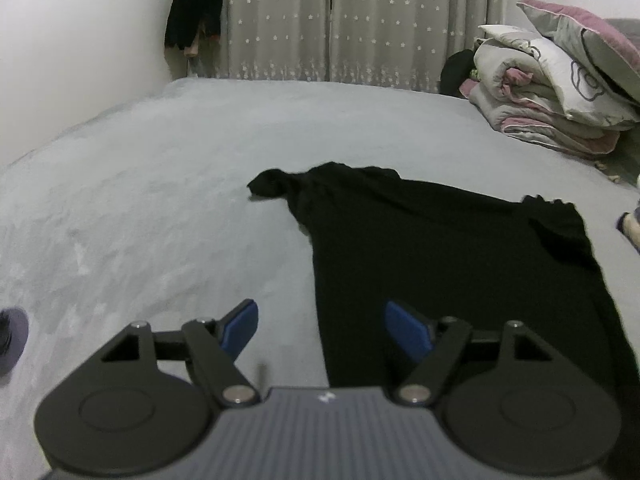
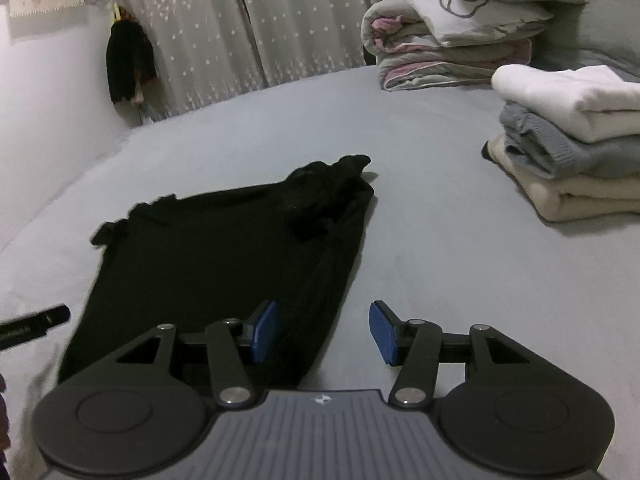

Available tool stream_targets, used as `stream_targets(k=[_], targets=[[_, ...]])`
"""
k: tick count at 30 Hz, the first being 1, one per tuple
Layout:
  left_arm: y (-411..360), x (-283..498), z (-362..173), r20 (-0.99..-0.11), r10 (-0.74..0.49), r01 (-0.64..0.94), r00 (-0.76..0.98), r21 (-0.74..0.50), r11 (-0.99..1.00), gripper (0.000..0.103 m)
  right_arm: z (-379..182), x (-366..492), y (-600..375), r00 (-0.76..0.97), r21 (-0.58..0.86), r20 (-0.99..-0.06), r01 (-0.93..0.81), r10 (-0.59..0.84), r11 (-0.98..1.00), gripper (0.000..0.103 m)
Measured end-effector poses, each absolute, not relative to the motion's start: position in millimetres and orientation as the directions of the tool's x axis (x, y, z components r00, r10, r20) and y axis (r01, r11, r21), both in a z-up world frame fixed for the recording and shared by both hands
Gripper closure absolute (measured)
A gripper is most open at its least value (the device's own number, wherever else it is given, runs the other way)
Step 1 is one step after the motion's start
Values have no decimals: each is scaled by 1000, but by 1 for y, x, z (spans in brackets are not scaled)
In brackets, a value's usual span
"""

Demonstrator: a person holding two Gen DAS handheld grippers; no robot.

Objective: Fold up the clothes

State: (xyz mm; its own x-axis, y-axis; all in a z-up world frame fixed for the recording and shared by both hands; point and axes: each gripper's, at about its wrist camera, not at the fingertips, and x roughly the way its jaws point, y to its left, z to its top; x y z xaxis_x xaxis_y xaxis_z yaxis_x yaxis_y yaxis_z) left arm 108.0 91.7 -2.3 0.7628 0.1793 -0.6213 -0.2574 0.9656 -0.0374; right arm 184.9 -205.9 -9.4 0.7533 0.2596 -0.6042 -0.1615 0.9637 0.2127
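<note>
I hold a two-finger claw in each hand over a bed covered with a pale grey sheet (image 1: 168, 184). My left claw (image 1: 322, 330) stands wide, its blue pads well apart with nothing between them; the left pad hangs over bare sheet and the right pad over the edge of a black garment (image 1: 440, 264). My right claw (image 2: 324, 330) is also parted, somewhat less so, and grips nothing; its left pad sits above the garment's near corner and its right pad above bare sheet. The black garment lies spread fairly flat on the sheet in front of both claws, narrowing toward the far end, where the cloth is bunched and crumpled, with one small twisted piece sticking out to the side. To the right of it, well apart, sits a neat stack of folded clothes (image 2: 576, 148): white on top, grey beneath, cream at the bottom. Farther back on the bed is a pile of rolled quilts and a pillow (image 2: 452, 32) in grey, white and pink. Behind the bed hang grey curtains (image 1: 340, 20) dotted with small white stars, and a dark item (image 1: 194, 10) hangs in the corner by the wall.
</note>
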Motion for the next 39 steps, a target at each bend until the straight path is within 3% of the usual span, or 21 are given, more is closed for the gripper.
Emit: stream_targets(k=[18,24,29,36,39], targets=[[69,24,8,-671,92,-188,735,-72,980,24,7,98,-232,778,235,-572,-148,260,961,45],[67,3,-12,-702,24,-161,712,-131,978,16,-1,82,-237,765,228,-592,-142,253,963,44],[76,-10,-29,-699,-98,-110,708,-247,963,19,-12,70,-243,736,254,-614,-159,286,954,44],[104,-21,-36,-629,-248,-121,736,-484,867,22,-22,50,-253,709,265,-628,-193,321,945,44],[112,-19,-40,-606,-285,-141,743,-557,818,31,-21,46,-251,713,245,-622,-215,323,945,44]])
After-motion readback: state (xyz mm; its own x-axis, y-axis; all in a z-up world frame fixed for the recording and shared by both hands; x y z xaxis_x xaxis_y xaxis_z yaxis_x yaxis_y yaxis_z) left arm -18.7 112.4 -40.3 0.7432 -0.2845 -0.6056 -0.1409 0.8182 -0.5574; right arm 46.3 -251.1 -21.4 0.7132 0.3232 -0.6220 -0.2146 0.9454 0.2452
